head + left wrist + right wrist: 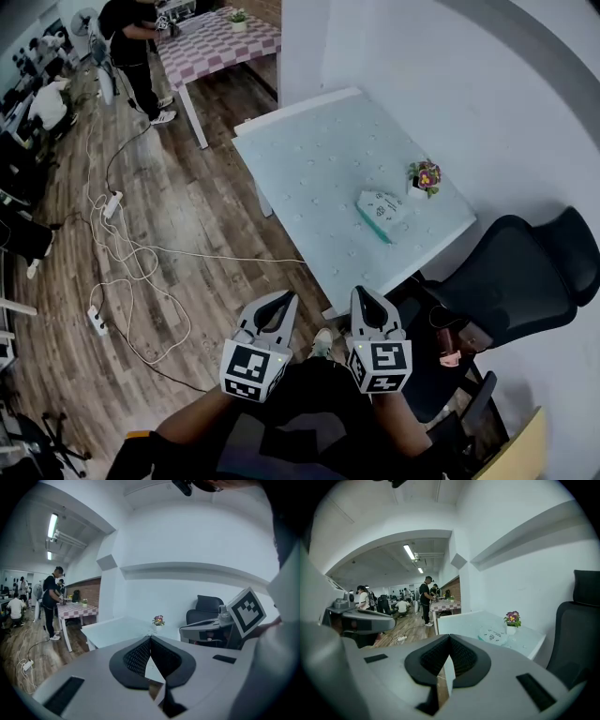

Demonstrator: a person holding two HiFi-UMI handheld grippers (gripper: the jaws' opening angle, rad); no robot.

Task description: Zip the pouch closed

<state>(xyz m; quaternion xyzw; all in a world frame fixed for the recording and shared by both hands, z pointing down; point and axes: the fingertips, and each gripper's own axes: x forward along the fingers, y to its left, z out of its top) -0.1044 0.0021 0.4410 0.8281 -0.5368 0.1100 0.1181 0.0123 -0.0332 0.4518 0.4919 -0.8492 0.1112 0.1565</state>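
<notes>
My left gripper [150, 639] has its ribbed black pads closed tip to tip with nothing between them, and the right gripper [449, 637] is closed the same way, also empty. In the head view both sit low in front of me, left gripper [281, 298] and right gripper [364, 292] side by side. Each carries a marker cube [253, 368] printed with black-and-white squares (a pattern, not text I can read).

The pouch [380, 211] lies at about 1 o'clock from the grippers, well apart from both. It rests flat on the table [309, 159] near its far right edge. It is a soft, rounded, pale pouch with a teal band along its lower-left edge. In the right gripper view the pouch [492, 635] shows dark print on its face, too small for me to read. I cannot tell from here whether its zip is open or closed.

At 2 o'clock of the pouch, just beside it, stands a small white flower pot [425, 176] with purple and yellow blooms. The tabletop is pale blue-green with a scatter of small marks. A black mesh-backed chair [525, 272] sits at 3 o'clock of the grippers, tight by the table's corner. White cables [122, 253] trail over the wood-plank floor [197, 216] at 9 o'clock. Far off at 11 o'clock, a person [131, 37] stands at a pink checked table [220, 42].
</notes>
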